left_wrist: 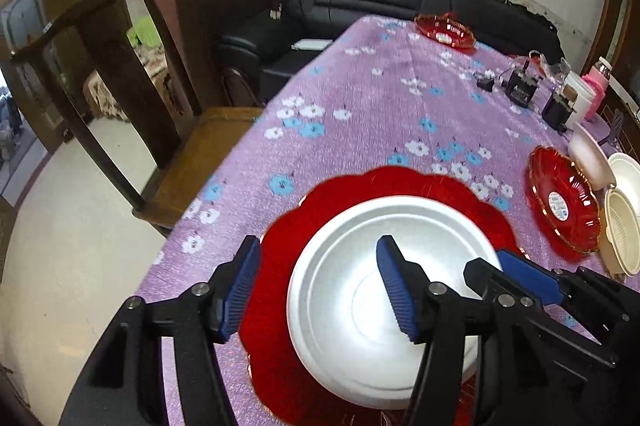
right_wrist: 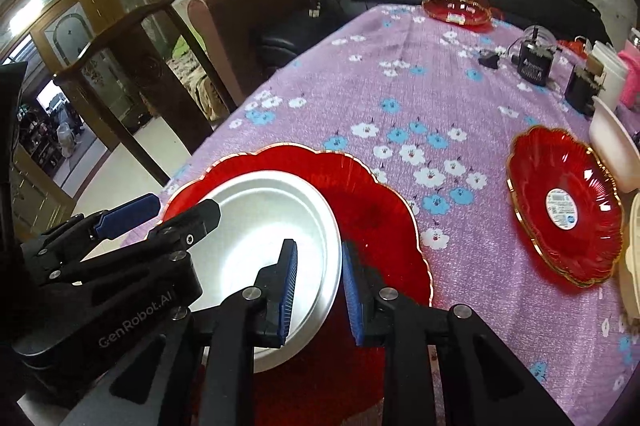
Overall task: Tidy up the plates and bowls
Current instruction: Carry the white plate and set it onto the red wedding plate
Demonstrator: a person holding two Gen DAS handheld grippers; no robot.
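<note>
A silver metal plate (left_wrist: 360, 306) (right_wrist: 256, 226) lies inside a large red scalloped plate (left_wrist: 340, 194) (right_wrist: 380, 218) on the purple flowered tablecloth, near the table's left edge. My left gripper (left_wrist: 319, 246) (right_wrist: 176, 210) is open, its jaws straddling the silver plate's left rim: one finger is over the red plate and the other over the silver one. My right gripper (right_wrist: 318, 254) (left_wrist: 500, 262) is open only a little. The silver plate's right rim stands between its blue pads (right_wrist: 289, 286), and a gap shows on the inner side.
A second red plate (left_wrist: 564, 202) (right_wrist: 564, 210) sits to the right, next to cream bowls (left_wrist: 622, 226) and a white bowl (left_wrist: 588, 154). A third red plate (left_wrist: 444, 32) is at the far end. Black gadgets (left_wrist: 520, 86) and a pink bottle (left_wrist: 598, 86) stand at far right. A wooden chair (left_wrist: 120, 74) is beside the left edge.
</note>
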